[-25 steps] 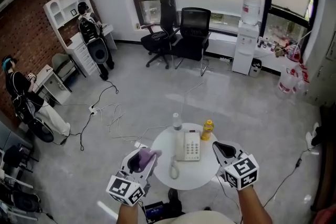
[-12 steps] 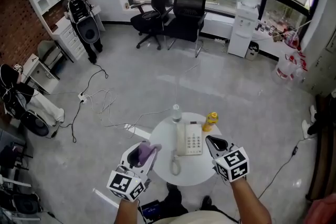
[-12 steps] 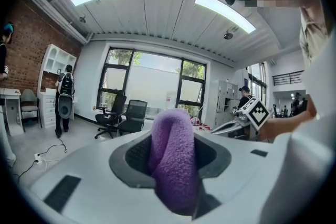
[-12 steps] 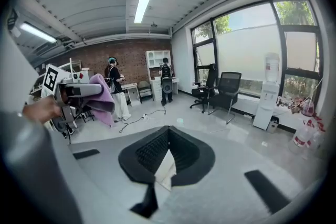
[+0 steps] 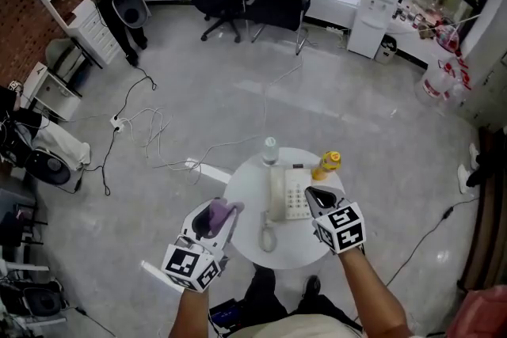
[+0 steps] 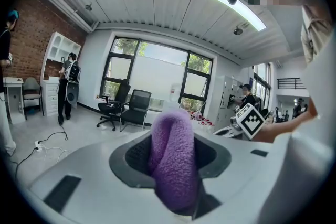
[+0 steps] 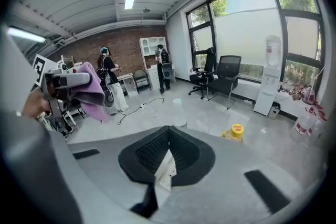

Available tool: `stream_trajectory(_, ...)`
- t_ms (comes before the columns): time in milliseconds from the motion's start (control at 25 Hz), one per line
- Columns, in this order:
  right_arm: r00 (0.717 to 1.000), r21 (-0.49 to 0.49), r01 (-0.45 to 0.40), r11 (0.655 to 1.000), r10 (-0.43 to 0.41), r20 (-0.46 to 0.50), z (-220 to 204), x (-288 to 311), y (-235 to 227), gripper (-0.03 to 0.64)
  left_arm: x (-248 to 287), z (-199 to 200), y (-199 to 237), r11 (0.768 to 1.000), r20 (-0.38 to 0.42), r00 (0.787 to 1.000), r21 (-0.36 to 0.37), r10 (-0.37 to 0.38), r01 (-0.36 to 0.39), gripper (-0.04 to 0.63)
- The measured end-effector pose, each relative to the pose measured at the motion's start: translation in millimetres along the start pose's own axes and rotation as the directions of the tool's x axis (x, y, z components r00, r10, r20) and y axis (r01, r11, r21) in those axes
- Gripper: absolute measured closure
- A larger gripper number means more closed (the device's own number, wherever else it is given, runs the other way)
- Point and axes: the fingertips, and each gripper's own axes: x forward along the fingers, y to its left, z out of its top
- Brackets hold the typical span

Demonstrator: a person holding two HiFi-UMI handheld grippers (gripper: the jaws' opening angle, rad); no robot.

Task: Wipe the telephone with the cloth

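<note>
Now, my left gripper (image 5: 214, 224): closed on the purple cloth (image 5: 216, 214), which bulges up from between the pads as a thick folded roll.
Cloth's place: at the left rim of the round white surface (image 5: 244, 198), its tip just over the edge and apart from the telephone, much as a second ago.
My right gripper (image 5: 314, 197): jaws together, holding nothing; a small white slip (image 7: 164, 168) shows at the seam, and I cannot tell what it is.
Right gripper's change: a second ago it sat at the surface's right rim; it is now over the telephone's right side.
Telephone (image 5: 287, 194): flat in the middle of the surface, unmoved, its handset (image 5: 266, 236) lying off the cradle towards me.
Bottles: a clear one (image 5: 270, 150) and a yellow one (image 5: 328, 164) stand upright at the far rim, as before.
Surface in the head view: higher in the picture than a second ago.
</note>
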Motion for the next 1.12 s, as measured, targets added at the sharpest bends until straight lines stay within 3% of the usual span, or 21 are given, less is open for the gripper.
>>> stream_trajectory(480, 0.984, 0.03, -0.009, 1.0, 0.014, -0.178, -70.7, 106.5, 8.5, 0.584, 16.6, -60.0, 50.5, 0.997, -0.069, 0.997, -0.066, 0.021, -0.026, 0.431)
stream_trajectory(760, 0.958, 0.051, 0.021, 0.998, -0.005, -0.287, -114.3, 155.9, 14.3, 0.492, 20.7, -86.0, 72.1, 0.995, -0.099, 0.995, -0.095, 0.022, -0.032, 0.431)
stream_trajectory(1120, 0.936, 0.098, 0.091, 0.991, -0.051, -0.349, -147.2, 191.8, 14.6, 0.35, 22.1, -109.7, 88.2, 0.992, -0.121, 0.992, -0.125, 0.016, -0.031, 0.431)
